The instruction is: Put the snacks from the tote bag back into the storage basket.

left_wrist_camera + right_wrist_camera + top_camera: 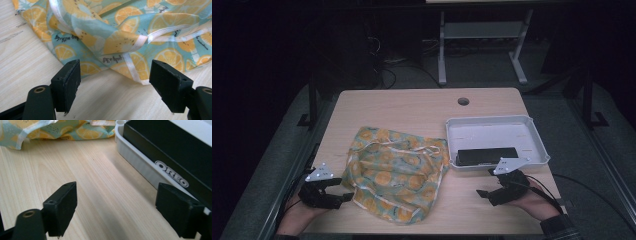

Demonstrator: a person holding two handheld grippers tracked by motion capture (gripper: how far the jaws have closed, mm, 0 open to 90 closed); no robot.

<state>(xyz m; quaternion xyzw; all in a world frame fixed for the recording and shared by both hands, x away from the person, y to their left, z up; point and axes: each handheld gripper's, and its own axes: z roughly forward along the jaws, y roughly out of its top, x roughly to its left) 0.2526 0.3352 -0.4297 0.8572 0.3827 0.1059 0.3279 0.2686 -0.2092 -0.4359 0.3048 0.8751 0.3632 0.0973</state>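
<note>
Both grippers low at the frame's bottom, jaws wide and empty.
Left gripper (343,190) faces the lemon-print cloth (397,172); right gripper (486,187) beside the Oreo box (487,156).

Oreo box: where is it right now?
In the high view the black Oreo box lies inside the white tray, along its near wall, right of the lemon-print cloth and just beyond the right claw.

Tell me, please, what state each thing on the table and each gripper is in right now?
Cloth bag: empty-looking, lying crumpled and flat on the table.
Black Oreo box: closed, lying flat in the tray, against its near wall.
White tray: upright on the table, otherwise bare.
Left gripper: open, holding nothing, at the bag's edge.
Right gripper: open, holding nothing, beside the tray.
</note>
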